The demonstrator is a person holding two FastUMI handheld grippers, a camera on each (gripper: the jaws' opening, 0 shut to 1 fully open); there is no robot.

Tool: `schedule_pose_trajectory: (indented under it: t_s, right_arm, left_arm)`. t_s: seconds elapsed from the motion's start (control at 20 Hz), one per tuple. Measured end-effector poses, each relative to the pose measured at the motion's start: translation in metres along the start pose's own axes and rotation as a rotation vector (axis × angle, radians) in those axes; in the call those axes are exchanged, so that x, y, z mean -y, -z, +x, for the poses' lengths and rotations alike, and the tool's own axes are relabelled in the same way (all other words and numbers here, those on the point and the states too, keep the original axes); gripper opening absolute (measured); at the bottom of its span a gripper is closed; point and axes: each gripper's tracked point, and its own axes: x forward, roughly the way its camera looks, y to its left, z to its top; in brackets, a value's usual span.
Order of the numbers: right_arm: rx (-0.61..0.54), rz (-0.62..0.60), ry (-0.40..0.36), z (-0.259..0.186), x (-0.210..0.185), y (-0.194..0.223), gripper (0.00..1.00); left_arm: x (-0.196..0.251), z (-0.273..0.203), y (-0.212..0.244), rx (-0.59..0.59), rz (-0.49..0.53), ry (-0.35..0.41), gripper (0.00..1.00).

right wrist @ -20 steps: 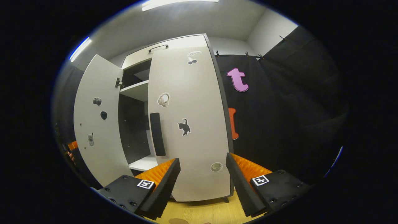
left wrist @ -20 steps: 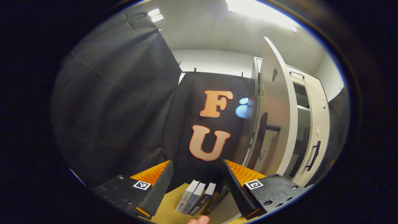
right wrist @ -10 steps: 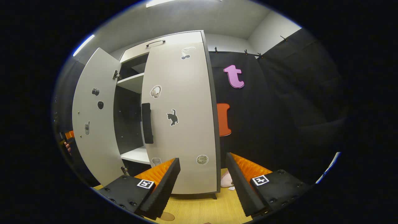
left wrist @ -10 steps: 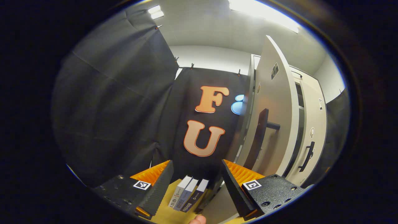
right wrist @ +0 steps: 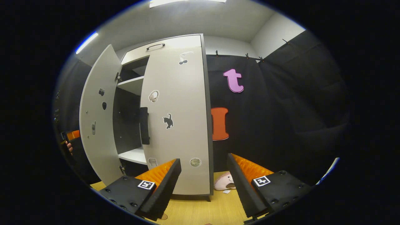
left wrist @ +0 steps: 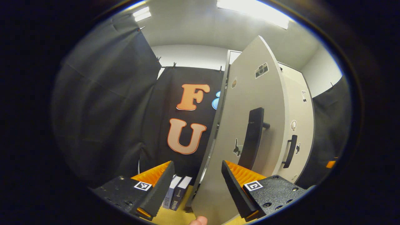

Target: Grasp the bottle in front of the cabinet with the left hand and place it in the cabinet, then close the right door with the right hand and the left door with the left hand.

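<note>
Left gripper spread, empty, just outside left door, below its handle; push flat on panel beside handle, steady. Right door closed; right gripper spread, empty, before it. Bottle's place inside cabinet: cannot tell.

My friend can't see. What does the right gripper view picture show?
A tall pale cabinet has its right door shut and its left door swung open, showing shelves inside. The open right gripper points at it over a wooden floor, where a small pink toy lies.
</note>
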Motion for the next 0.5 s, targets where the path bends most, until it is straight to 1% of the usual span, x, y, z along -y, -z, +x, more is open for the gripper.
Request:
schedule_pose_trajectory:
  t_s: [0.35, 0.5]
  right_arm:
    - [-0.003, 0.013, 0.068, -0.024, 0.029, 0.001, 0.98]
    - [-0.013, 0.021, 0.080, -0.031, 0.034, 0.004, 0.98]
  left_arm:
    - [0.054, 0.016, 0.015, -0.026, 0.007, 0.122, 0.92]
    - [0.069, 0.020, 0.015, -0.025, -0.009, 0.143, 0.94]
